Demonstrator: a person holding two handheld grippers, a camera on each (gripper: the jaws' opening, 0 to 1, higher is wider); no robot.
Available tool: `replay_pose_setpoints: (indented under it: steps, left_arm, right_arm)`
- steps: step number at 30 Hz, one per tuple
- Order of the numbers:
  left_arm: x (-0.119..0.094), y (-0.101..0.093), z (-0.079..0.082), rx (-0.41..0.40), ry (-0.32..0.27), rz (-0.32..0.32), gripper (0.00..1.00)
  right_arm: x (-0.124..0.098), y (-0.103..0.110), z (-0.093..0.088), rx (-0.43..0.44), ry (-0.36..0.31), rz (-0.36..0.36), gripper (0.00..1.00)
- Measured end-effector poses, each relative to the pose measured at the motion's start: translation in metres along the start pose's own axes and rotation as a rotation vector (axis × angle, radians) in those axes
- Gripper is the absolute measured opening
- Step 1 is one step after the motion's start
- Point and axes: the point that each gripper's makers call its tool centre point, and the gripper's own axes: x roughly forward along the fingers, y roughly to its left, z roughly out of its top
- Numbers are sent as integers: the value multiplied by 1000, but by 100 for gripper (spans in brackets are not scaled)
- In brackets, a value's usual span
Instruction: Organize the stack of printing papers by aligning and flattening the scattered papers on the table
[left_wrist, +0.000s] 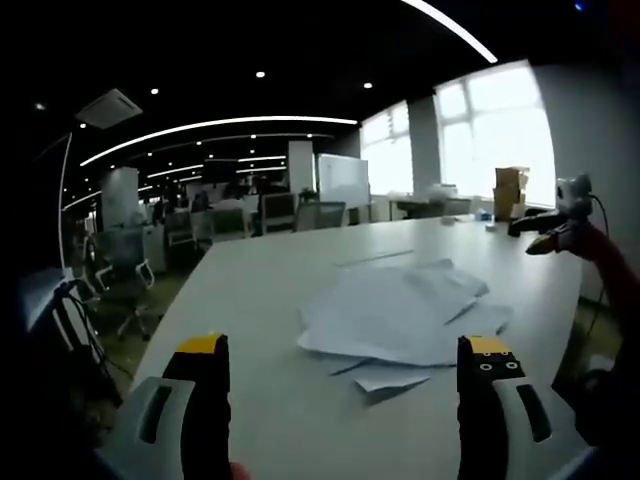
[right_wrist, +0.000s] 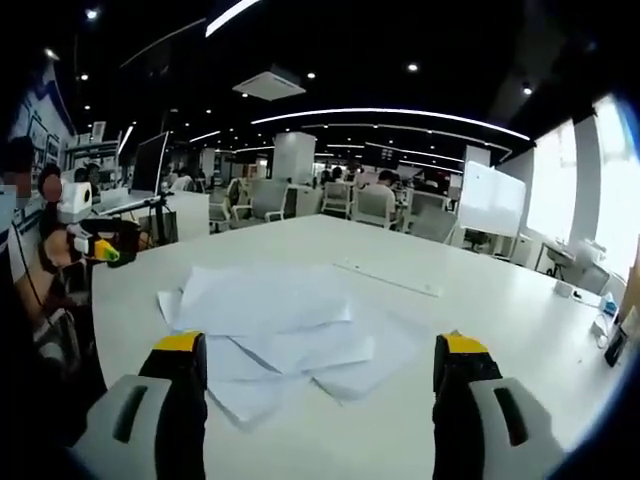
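Observation:
Several white printing papers (left_wrist: 400, 312) lie fanned out and askew on the white table (left_wrist: 260, 290). My left gripper (left_wrist: 345, 350) is open, its yellow-tipped jaws spread wide and held short of the papers' near edge. Seen from the right gripper view, the same papers (right_wrist: 285, 325) spread out ahead, overlapping at different angles. My right gripper (right_wrist: 318, 348) is open too, with its jaws apart just before the closest sheets. At the right edge of the left gripper view the right gripper (left_wrist: 550, 232) shows, and at the left edge of the right gripper view the left gripper (right_wrist: 100, 245).
A thin ruler-like strip (right_wrist: 388, 278) lies on the table beyond the papers. Office chairs (left_wrist: 225, 220) and desks stand behind the far edge. A cardboard box (left_wrist: 511, 190) sits by the bright windows. A whiteboard (right_wrist: 490, 200) stands at the back.

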Motion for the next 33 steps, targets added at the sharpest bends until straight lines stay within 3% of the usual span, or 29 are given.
replay_pose_setpoints:
  steps: [11,33]
  left_arm:
    - [1,2,-2,-5,3,2,97]
    - [0,-1,-2,-5,-5,-10,97]
  right_arm:
    - [6,-5,-3,-2,9,-13,89]
    - [25,3,-2,-3,21,10,89]
